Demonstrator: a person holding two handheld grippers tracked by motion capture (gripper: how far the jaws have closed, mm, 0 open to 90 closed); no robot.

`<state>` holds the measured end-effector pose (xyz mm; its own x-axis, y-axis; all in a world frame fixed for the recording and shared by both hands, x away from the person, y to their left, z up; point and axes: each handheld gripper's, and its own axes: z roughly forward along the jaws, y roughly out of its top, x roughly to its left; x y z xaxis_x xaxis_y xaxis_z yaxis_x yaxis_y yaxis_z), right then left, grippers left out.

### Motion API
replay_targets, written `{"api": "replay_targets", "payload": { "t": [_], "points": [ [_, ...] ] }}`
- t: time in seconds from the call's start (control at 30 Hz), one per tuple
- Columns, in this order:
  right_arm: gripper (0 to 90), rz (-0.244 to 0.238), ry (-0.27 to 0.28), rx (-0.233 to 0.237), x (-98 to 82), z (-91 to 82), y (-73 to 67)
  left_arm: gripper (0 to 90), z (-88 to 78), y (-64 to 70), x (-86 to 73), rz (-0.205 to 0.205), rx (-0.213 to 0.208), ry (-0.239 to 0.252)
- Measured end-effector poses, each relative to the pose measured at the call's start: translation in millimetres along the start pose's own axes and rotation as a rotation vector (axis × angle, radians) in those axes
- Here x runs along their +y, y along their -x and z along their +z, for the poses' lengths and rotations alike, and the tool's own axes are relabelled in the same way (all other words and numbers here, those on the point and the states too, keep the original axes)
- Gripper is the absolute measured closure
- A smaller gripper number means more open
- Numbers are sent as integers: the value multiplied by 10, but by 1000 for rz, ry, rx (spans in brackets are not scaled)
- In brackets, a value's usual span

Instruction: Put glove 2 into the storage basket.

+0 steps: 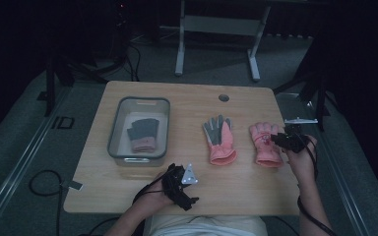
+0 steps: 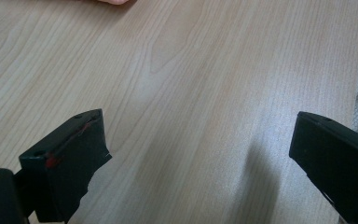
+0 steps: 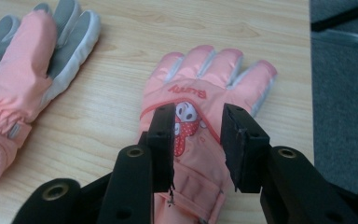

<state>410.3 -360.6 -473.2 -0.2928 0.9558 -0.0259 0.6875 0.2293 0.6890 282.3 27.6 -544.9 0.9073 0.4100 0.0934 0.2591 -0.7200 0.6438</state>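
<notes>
The right gripper [image 3: 198, 140] hangs just over a pink padded winter glove with a small cartoon face and red lettering on its back [image 3: 205, 93]. Its two black jaws stand partly apart, with the glove's printed patch showing in the gap between them; the pads do not press on the fabric, so nothing is gripped. The glove lies flat on the light wooden table [image 1: 197, 96], back up, its fingers pointing away from the gripper and its cuff running under the jaws toward the hand. In the high view this gripper [image 1: 281, 139] sits at the glove's outer edge, near the table's right side.

To the gripper's left, a little apart from the first glove, lies a second pink glove with grey palm and fingers [image 3: 23, 70], palm up.

The left gripper [image 2: 198, 154] rests low over bare wood at the near edge of the table, jaws wide apart with nothing between them. Ahead of it and slightly to its left stands a clear plastic bin with a grey rim [image 1: 115, 123] holding a grey and pink glove [image 1: 141, 133]
</notes>
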Motion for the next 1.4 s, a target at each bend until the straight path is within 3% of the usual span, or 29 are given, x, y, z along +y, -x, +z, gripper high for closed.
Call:
{"api": "replay_targets", "payload": {
  "t": [0.3,0.5,0.77,0.87,0.93,1.03,1.23,1.4],
  "points": [
    [635,-39,-22,0,-1,118,9,35,-1,12,7,16,-2,-10],
    [622,-32,-54,14,-69,249,-5,35,9,7,1,9,0,-21],
    [634,-38,-106,-40,-152,483,-34,35,13,3,-13,7,6,-21],
    [689,-17,-109,-48,-160,522,-49,35,25,6,-17,12,11,-29],
    [766,-30,-111,-66,-161,534,-84,35,25,6,-15,11,8,-31],
    [848,-25,-113,-91,-143,523,-129,34,16,5,-9,10,9,-28],
    [869,30,-96,-79,-52,383,-107,35,12,-3,-11,9,15,-27],
    [873,41,-56,-95,80,191,-120,34,6,0,-10,9,14,-18]
  ]
}}
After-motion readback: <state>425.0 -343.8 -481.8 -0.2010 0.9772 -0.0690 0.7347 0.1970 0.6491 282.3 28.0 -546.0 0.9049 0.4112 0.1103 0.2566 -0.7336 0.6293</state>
